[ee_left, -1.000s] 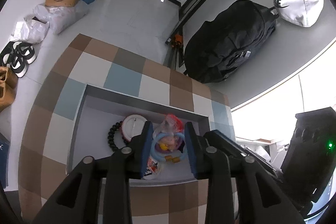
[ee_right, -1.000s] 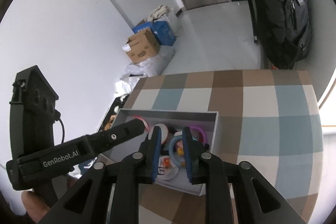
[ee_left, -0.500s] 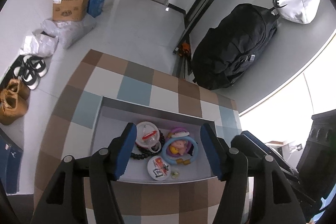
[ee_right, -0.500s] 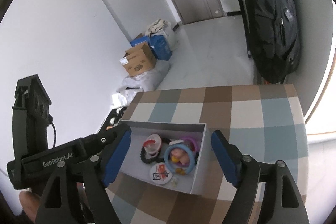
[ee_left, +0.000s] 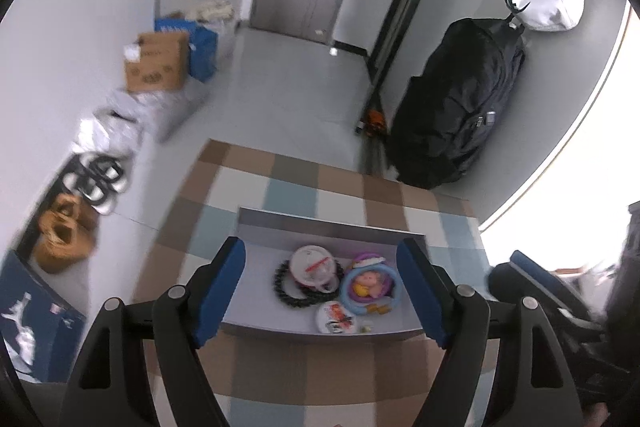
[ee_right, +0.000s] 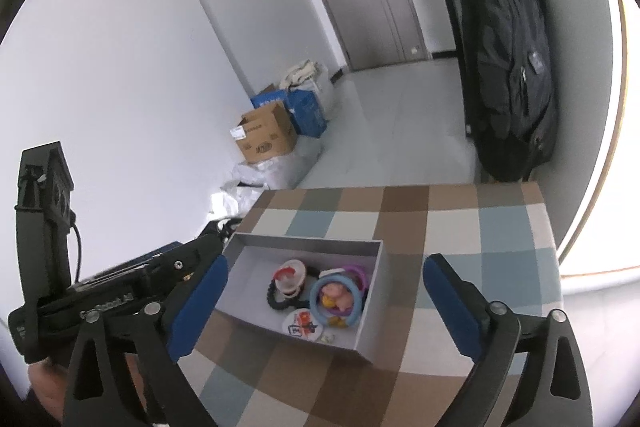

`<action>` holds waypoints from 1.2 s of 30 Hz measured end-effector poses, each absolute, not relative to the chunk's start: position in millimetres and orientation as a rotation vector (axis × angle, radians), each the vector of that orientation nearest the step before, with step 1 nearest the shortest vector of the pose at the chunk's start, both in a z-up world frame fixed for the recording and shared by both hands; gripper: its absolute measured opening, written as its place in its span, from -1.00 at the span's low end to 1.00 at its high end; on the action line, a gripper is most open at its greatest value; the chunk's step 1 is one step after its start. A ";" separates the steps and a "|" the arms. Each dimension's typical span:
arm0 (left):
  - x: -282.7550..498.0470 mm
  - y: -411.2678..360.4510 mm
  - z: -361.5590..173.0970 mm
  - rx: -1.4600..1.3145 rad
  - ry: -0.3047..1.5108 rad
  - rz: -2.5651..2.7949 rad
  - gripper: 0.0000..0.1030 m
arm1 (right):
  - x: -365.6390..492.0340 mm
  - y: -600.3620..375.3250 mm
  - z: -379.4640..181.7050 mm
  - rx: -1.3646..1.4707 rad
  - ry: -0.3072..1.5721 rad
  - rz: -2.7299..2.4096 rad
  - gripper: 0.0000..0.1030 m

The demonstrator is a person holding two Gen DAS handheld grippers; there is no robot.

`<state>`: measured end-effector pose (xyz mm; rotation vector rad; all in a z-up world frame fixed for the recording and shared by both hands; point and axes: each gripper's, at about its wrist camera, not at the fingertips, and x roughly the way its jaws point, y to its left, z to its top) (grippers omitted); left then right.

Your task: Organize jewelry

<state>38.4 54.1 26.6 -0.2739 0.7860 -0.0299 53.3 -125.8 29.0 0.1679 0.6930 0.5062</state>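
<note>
Two hand-held grippers, left (ee_left: 320, 291) and right (ee_right: 322, 303), hover with jaws just spread wide and empty above the grey box (ee_right: 304, 241) on the checked tabletop (ee_right: 500, 239); bracelets (ee_right: 336, 301) lie inside the box, ahead and below both.

The right gripper (ee_right: 324, 301) has just been opening, its blue pads wide apart with nothing between them. Below, a grey box (ee_right: 374, 323) on the checked tablecloth (ee_right: 480, 227) holds a blue ring (ee_right: 335, 301), a black bead bracelet (ee_right: 276, 301) and a round badge (ee_right: 302, 325)
</note>
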 end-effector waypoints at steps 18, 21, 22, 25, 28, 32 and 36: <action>-11.8 56.4 34.6 -0.250 0.676 0.005 0.65 | 5.5 -132.5 30.3 0.103 0.610 0.529 1.00; -16.9 54.6 35.9 -0.244 0.664 0.012 0.65 | -3.1 -134.0 33.2 0.091 0.580 0.534 1.00; -18.2 53.9 35.9 -0.240 0.661 0.015 0.65 | -5.2 -134.3 33.4 0.088 0.577 0.534 1.00; -21.2 51.9 36.2 -0.228 0.652 0.021 0.65 | -8.8 -135.3 34.6 0.088 0.571 0.532 1.00; -22.9 50.4 35.0 -0.222 0.651 0.028 0.65 | -10.4 -135.2 34.4 0.084 0.569 0.530 1.00; -22.2 50.2 35.2 -0.223 0.652 0.033 0.65 | -10.2 -135.9 33.9 0.080 0.571 0.525 1.00; -22.8 49.4 34.6 -0.222 0.653 0.032 0.65 | -8.4 -137.6 32.8 0.087 0.576 0.523 1.00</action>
